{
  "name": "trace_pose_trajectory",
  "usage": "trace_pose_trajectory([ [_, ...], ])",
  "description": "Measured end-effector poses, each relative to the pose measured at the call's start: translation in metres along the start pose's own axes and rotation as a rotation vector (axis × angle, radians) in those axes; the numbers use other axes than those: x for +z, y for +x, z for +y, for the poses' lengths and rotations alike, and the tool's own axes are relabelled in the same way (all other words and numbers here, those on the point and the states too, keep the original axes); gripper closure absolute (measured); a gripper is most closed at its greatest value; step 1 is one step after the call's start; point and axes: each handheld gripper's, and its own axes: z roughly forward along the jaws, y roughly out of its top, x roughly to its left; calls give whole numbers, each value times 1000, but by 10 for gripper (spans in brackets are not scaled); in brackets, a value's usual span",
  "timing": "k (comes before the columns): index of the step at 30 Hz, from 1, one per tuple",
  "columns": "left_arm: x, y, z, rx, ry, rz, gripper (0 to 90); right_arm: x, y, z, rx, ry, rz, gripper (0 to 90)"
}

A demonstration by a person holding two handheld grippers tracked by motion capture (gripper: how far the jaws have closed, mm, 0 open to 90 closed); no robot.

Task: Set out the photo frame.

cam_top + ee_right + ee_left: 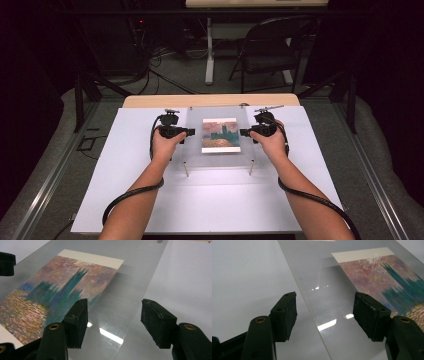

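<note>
High view: clear acrylic sheet lies over a painting print on the white board, flanked by left gripper and right gripper. Left gripper view: jaws apart, straddling the sheet's edge. Right gripper view: jaws apart likewise; the sheet looks stiff and slippery, best gripped at opposite edges.

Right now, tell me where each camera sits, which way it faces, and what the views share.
High view: above the person's side, facing forward and down on the white table; both forearms, left gripper, right gripper.
Left gripper view: on the left gripper, along open jaws over the clear sheet's edge.
Right gripper view: on the right gripper, likewise.
All share the painting print.
</note>
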Motion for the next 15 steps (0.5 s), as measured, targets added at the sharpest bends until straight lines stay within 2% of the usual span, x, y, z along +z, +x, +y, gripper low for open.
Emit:
trace_pose_trajectory([
  [5, 6, -2, 1, -13, 9, -23, 346, 4, -1, 0, 15, 9, 11, 379],
  [8, 9, -3, 3, -18, 6, -20, 321, 7, -2, 1, 24, 18, 18, 372],
  [15, 15, 2, 6, -44, 9, -37, 303, 13, -5, 3, 57, 27, 29, 343],
])
